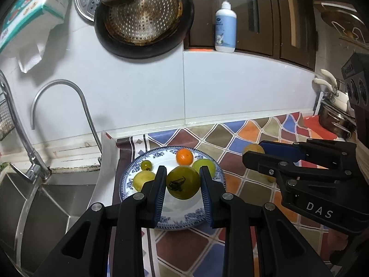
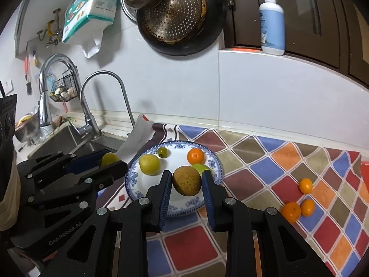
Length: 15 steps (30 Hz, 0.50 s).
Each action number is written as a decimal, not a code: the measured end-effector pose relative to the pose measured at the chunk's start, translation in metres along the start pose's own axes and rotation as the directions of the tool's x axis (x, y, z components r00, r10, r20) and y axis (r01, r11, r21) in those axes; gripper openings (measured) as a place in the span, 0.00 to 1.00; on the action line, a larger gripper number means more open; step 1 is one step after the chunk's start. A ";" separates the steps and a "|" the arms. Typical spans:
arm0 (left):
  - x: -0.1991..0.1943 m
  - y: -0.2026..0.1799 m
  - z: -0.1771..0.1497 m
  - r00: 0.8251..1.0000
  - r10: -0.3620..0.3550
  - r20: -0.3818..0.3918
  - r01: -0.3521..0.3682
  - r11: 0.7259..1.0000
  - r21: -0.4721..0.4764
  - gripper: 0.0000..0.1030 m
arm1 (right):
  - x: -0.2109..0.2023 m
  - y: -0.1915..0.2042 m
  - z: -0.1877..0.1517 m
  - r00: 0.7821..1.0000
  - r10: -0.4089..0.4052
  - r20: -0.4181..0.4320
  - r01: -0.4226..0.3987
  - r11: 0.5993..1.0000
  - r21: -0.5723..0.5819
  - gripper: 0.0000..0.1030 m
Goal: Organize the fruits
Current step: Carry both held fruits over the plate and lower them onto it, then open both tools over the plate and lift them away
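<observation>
A: Kitchen. Tabletop [image 2: 265, 161] under a diamond-pattern cloth in red, blue, orange, brown. Sink [image 1: 57, 198] at the left, two taps behind it. White tiled wall; black pan [image 1: 144, 18] hanging with a perforated tray inside. Pump bottle [image 1: 225, 26] on the ledge, label too small to read.

B: Plate?

A: Blue-and-white plate [image 1: 184, 224] on the cloth beside the sink. On it: an orange [image 1: 184, 156], a pale green fruit [image 1: 204, 166], a yellow fruit [image 1: 141, 180], a small dark green one [image 1: 146, 165].

B: Left gripper [image 1: 183, 174]?

A: Fingers closed on a green fruit with a dark mark [image 1: 183, 182], held above the plate.

B: Right gripper [image 2: 187, 176]?

A: Fingers gripping a brown speckled fruit [image 2: 186, 180], above the plate's near right part.

B: Loose fruit?

A: Three small oranges [image 2: 299, 202] on the cloth, well to the right of the plate; two touching, one just behind.

B: Writing?

A: "DAS" on the right gripper's body, seen from the left camera. "GenRobot.AI" on the left one, seen from the right camera. Tissue pack [image 2: 92, 7] on the wall, print unreadable.
</observation>
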State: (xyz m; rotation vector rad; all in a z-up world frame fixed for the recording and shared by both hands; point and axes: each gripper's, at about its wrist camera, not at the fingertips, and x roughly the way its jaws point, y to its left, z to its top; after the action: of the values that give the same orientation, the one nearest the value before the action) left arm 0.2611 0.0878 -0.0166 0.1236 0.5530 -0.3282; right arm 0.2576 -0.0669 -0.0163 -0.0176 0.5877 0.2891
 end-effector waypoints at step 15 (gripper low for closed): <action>0.082 0.039 0.014 0.998 -0.018 -0.068 0.020 0.999 0.029 0.28 | 0.090 -0.005 0.024 0.996 0.039 -0.079 -0.038 0.999 0.008 0.27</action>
State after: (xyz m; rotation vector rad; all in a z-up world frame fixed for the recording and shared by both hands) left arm 0.3471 0.0989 -0.0472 0.1586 0.6164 -0.3514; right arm 0.3431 -0.0456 -0.0458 -0.0115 0.6680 0.3251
